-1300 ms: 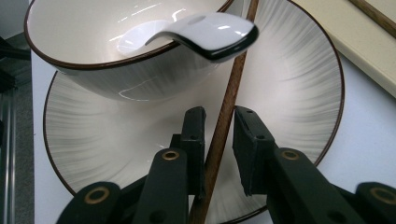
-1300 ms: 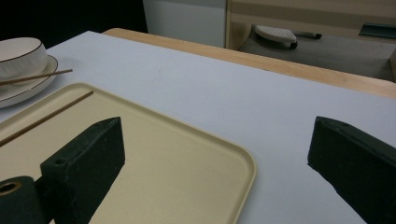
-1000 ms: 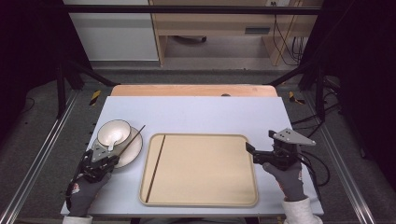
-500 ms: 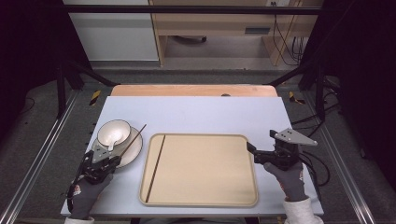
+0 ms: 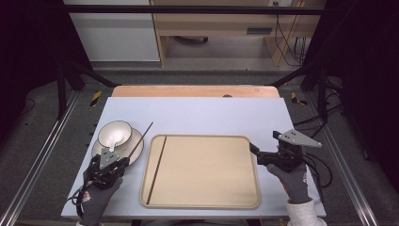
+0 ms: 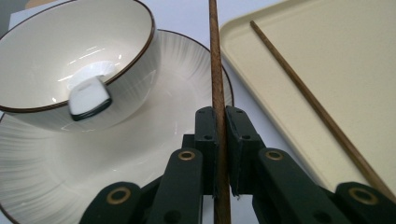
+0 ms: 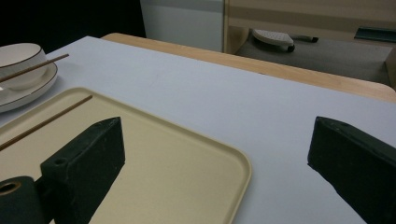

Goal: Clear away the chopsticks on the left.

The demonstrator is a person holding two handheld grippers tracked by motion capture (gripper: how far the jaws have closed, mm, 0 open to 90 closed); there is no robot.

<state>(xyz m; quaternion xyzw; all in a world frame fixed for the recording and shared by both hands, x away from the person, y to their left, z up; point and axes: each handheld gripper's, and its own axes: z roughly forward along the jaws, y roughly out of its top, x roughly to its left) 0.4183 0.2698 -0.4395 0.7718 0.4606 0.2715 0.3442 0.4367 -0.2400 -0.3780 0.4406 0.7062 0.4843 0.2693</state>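
1. The left hand-held gripper has its jaws closed on a chopstick; in the left gripper view the stick is pinched between the two black jaws and runs straight ahead of them.
2. Beyond the jaws that chopstick crosses above the rim of a plate and points away toward the far side of the desk; in the high view its far tip lies past the plate's edge.
3. Ahead of this gripper and to its left a bowl with a dark rim sits on the plate, with a white spoon resting inside it.
4. To the right of this gripper lies a tan tray, just beside the plate, and a second chopstick lies flat in the tray along its near-left edge.
5. The right hand-held gripper has its jaws spread wide, with nothing between them.
6. It is held in a gloved hand at the tray's right edge; in the right gripper view one jaw hangs over the tray's corner and the other over bare desk.
7. From this gripper the bowl and plate are well apart, beyond the tray.
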